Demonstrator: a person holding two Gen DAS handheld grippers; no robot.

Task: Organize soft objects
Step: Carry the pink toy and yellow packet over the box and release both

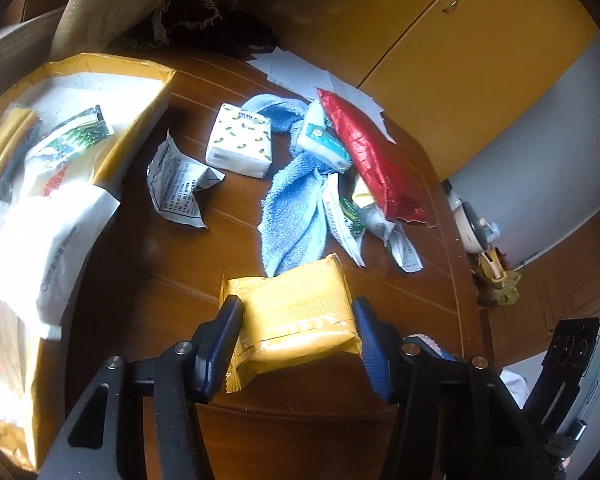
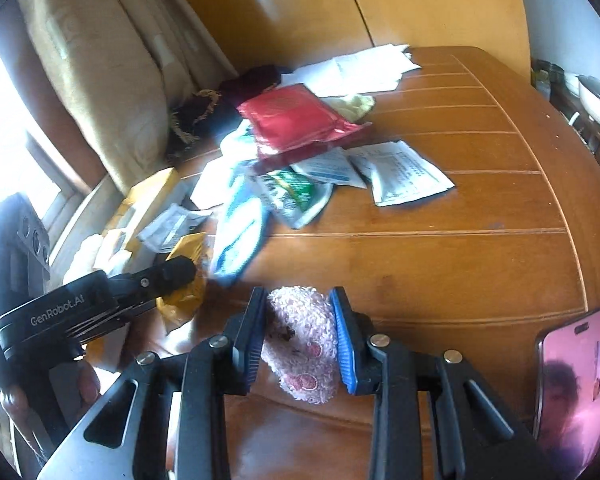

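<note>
Nearest, left gripper (image 1: pixel 298 322): jaws clenched on a yellow packet (image 1: pixel 296 320), one pad against each side, the packet over the near part of the wooden table (image 1: pixel 140 248). Judged in transit, not yet sorted.

Nearest, right gripper (image 2: pixel 298 330): jaws closed on a fluffy pink sock (image 2: pixel 304 344), pinched between the blue pads. Also judged in hand, not yet placed.

Near right, right wrist view: a phone (image 2: pixel 572 384) with a pink screen, lying at the table edge. Not part of the sorting.

Left side, middle distance: a yellow-walled box (image 1: pixel 148 120) holding several packets and white bags, some spilling over its near edge. Judged the collection point; this portion counts as done.

Table centre, loose:
- crumpled white sachet (image 1: pixel 178 188), just beside the box, apart from the rest;
- white tissue pack (image 1: pixel 240 140) with a leaf print;
- blue towel (image 1: pixel 292 208), stretched out, touching the tissue pack;
- small white-and-teal pack (image 1: pixel 324 144) lying on the towel;
- red foil bag (image 1: pixel 376 156), overlapping several flat sachets (image 1: pixel 348 220) beneath its lower end.

Farther: white papers (image 1: pixel 300 72) and a dark fringed cloth (image 1: pixel 204 28) at the far table edge; yellow cabinet (image 1: pixel 440 48) behind.

Estimate: roughly half done; two items held, about six or more still loose.
</note>
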